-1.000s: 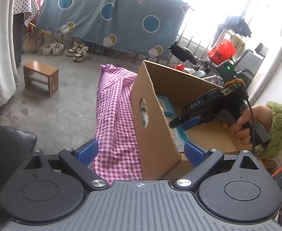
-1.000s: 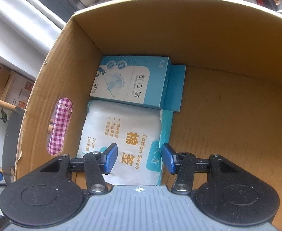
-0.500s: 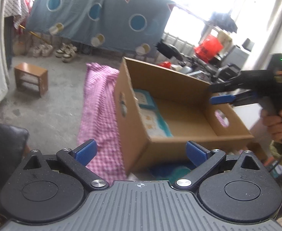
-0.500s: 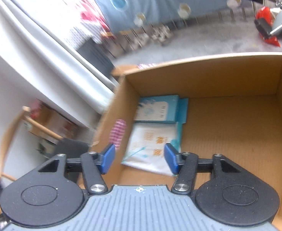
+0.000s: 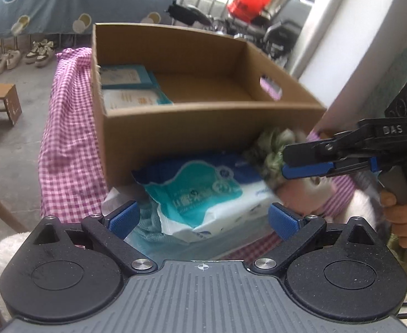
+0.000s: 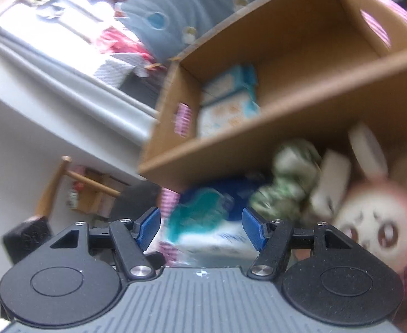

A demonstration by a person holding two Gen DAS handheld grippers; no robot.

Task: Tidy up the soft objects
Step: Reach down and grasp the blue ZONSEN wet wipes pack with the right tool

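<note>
Pink gingham cloth [image 5: 67, 144] drapes the table under a cardboard box [image 5: 192, 136]; crinkly tissue pack [image 5: 203, 194] nearby. Both grippers' jaws are released and empty, the right gripper [image 6: 200, 229] having just widened, the left gripper [image 5: 203, 217] wide.

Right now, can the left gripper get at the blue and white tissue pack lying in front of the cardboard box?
Probably yes. The left gripper is open and empty, and the tissue pack lies just ahead of its fingertips, outside the cardboard box, with nothing between. The right gripper hovers off to the side.

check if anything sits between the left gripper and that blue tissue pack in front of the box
Nothing visible does. The left gripper is open, with the tissue pack lying directly ahead of its fingers, against the cardboard box.
</note>
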